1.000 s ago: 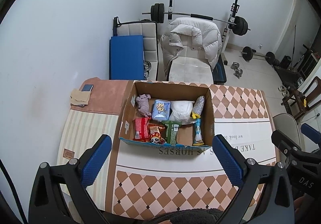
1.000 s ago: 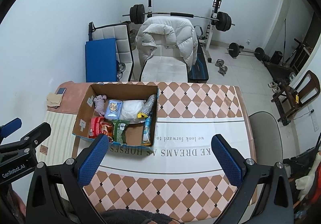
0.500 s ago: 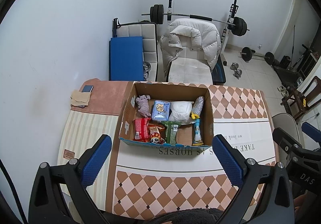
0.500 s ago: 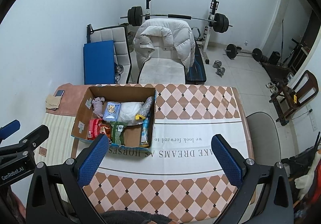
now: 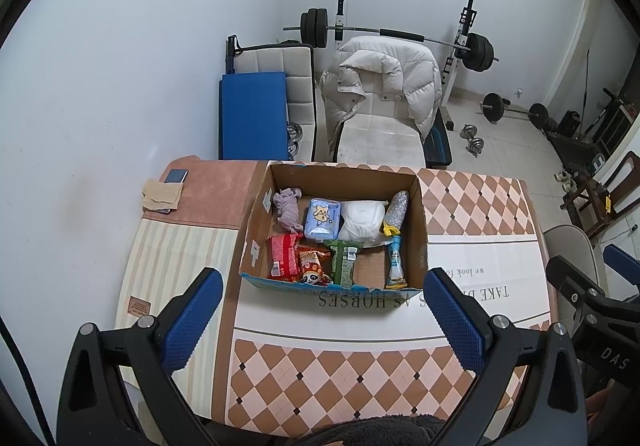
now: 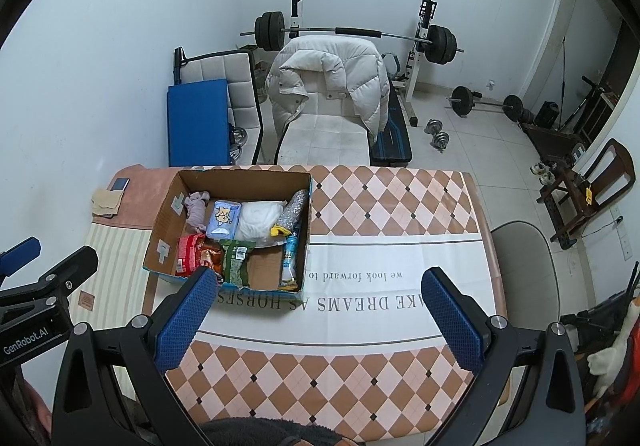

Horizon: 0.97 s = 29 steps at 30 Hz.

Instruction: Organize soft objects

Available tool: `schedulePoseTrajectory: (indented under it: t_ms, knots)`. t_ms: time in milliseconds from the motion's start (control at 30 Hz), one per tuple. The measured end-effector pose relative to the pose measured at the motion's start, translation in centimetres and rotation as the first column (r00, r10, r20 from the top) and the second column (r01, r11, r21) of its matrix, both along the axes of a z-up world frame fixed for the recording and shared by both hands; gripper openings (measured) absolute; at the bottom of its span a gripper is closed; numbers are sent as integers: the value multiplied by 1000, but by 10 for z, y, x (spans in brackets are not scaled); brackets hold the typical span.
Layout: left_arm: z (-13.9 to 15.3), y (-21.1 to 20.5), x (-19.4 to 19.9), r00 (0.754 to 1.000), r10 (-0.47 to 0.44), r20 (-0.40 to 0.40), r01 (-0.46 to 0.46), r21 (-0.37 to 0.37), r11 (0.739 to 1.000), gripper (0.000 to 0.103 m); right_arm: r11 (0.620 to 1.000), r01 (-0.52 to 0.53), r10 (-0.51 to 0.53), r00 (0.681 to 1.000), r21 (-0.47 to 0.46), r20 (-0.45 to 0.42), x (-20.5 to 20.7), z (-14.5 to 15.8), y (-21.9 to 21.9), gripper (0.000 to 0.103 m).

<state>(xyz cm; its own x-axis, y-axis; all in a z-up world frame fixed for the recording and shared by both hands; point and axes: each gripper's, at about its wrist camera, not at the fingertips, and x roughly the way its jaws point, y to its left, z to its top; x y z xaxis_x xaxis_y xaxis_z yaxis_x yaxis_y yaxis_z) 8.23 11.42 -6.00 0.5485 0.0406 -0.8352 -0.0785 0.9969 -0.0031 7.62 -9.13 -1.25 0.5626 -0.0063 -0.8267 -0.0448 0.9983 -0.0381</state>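
Observation:
An open cardboard box [image 5: 420, 214] [image 6: 160, 222] stands on the checkered table. Inside lie a purple plush toy [image 5: 289, 206] [image 6: 196, 208], a blue tissue pack [image 5: 322, 219] [image 6: 224, 220], a white soft bundle [image 5: 362, 220] [image 6: 258, 222], a glittery pouch [image 5: 396, 212], a red snack pack [image 5: 284, 256], an orange panda pack [image 5: 312, 266], a green pack [image 5: 342, 260] [image 6: 236, 260] and a blue tube [image 5: 395, 260]. My left gripper [image 5: 322, 322] is open and empty, high above the box's near side. My right gripper [image 6: 316, 320] is open and empty, above the table right of the box.
A phone [image 5: 176, 176] and a beige cloth [image 5: 162, 195] lie on the pink mat at the table's far left. A chair with a white jacket [image 5: 380, 86] stands behind the table. A blue pad [image 5: 252, 114], a barbell rack and weights stand beyond it.
Both grippers have risen slightly, so the table and box look a little smaller and farther. Both stay open. Nothing in the box has moved.

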Motion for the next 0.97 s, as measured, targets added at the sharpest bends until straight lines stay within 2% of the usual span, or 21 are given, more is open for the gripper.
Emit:
schedulePoseTrajectory:
  t_ms: [967]
  knots:
    - [2, 10, 0, 1000, -11, -3, 11, 17, 1000, 103, 1000, -1, 1, 1000, 0, 0, -3, 0, 0, 103]
